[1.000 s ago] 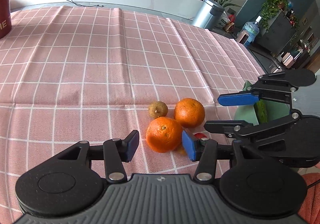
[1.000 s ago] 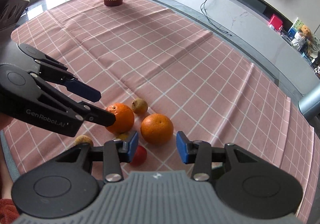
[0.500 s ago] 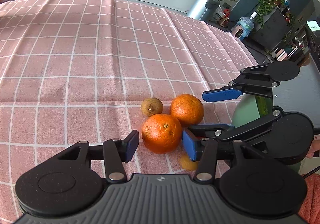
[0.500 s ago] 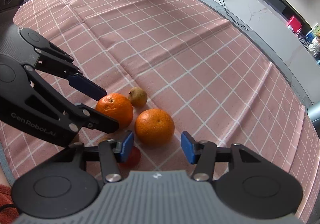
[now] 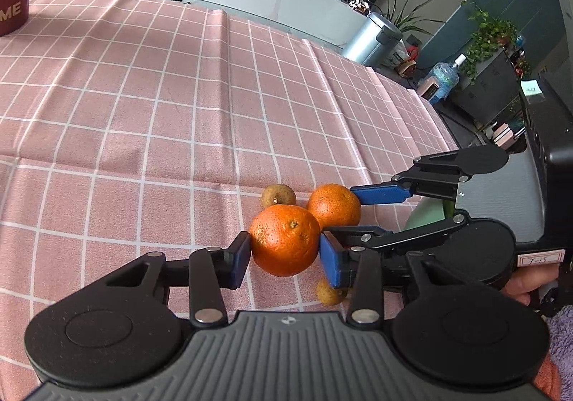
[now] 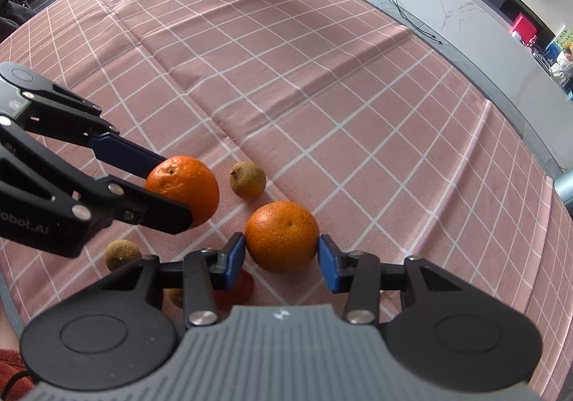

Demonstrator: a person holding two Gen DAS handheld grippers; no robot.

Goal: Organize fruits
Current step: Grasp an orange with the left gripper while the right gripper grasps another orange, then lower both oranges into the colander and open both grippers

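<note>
While both jaws sit against fruit, worth checking seating before any lift. Left gripper (image 5: 284,250): jaws closed onto the round, pebbled-skin orange (image 5: 284,245), pads touching at about 9 and 3 o'clock of it, seemingly raised a little above the pink grid-patterned tablecloth (image 5: 143,114) on the tabletop, though hard to be sure. Right gripper (image 6: 282,256): jaws touching or just short of the second round orange (image 6: 282,235), resting on the cloth; full clamping not confirmed. Between them, at roughly 11 o'clock of the second orange in the right wrist view, a small brown rough-skinned fruit (image 6: 248,179); another small brown fruit (image 6: 121,254) at 9 o'clock, and a small red fruit (image 6: 240,288) half hidden under the left-hand finger. Best squeezed across the widest part, lifted straight up, kept clear of the neighbours to avoid rolling them. Destination uncertain; possibly the pale green container (image 5: 428,220) at 3 o'clock in the left view.
</note>
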